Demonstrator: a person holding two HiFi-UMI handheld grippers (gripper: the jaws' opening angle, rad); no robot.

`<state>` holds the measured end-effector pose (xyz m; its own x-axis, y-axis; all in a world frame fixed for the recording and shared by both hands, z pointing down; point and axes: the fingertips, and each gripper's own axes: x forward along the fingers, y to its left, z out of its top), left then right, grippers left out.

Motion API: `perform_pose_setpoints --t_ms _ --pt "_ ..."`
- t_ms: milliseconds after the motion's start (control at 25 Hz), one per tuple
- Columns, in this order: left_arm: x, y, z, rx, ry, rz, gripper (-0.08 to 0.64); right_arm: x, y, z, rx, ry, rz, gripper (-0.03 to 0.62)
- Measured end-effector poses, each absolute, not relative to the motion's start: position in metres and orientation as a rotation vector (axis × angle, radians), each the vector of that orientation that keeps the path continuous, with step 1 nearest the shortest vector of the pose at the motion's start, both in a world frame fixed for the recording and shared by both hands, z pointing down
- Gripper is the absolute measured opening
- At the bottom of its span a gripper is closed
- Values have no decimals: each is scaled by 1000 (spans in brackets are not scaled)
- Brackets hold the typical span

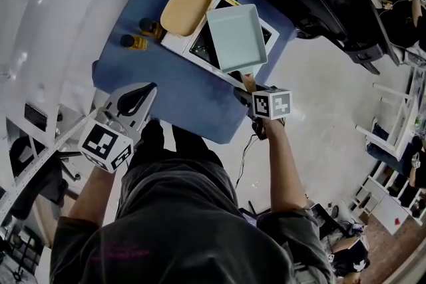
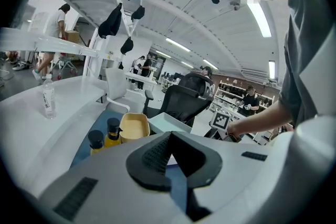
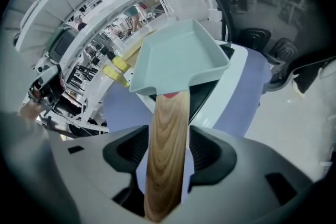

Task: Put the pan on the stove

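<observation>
Upper centre, the pan [image 1: 236, 36] sits on the stove [image 1: 178, 46], its wooden handle [image 3: 168, 123] loose between the right gripper's [image 3: 167, 152] wide-spread jaws; a clean withdrawal likely follows, while the left gripper [image 1: 143, 93] waits closed and empty.

pan [image 1: 236, 36]: pale mint, square, shallow, upright, wooden handle [image 3: 167, 165] | place: sat flat on stove, straight ahead of right gripper [image 1: 247, 91], handle lay between its spread jaws, pads just clear | stove [image 1: 202, 44]: white body, black glass top, beyond right gripper, ahead and right of left gripper [image 1: 136, 100]
</observation>
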<state>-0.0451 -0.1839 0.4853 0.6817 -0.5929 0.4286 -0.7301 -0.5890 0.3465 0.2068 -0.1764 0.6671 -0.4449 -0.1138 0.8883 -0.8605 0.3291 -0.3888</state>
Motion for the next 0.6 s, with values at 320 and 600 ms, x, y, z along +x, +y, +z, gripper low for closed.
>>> perform_pose_setpoints --t_ms 320,600 --pt "-40 -176 465 2473 -971 375 2 211 -151 645 927 -1840 1178 227" --pt "-39 -164 447 2530 -933 375 2 222 -125 628 1026 -1835 1179 227"
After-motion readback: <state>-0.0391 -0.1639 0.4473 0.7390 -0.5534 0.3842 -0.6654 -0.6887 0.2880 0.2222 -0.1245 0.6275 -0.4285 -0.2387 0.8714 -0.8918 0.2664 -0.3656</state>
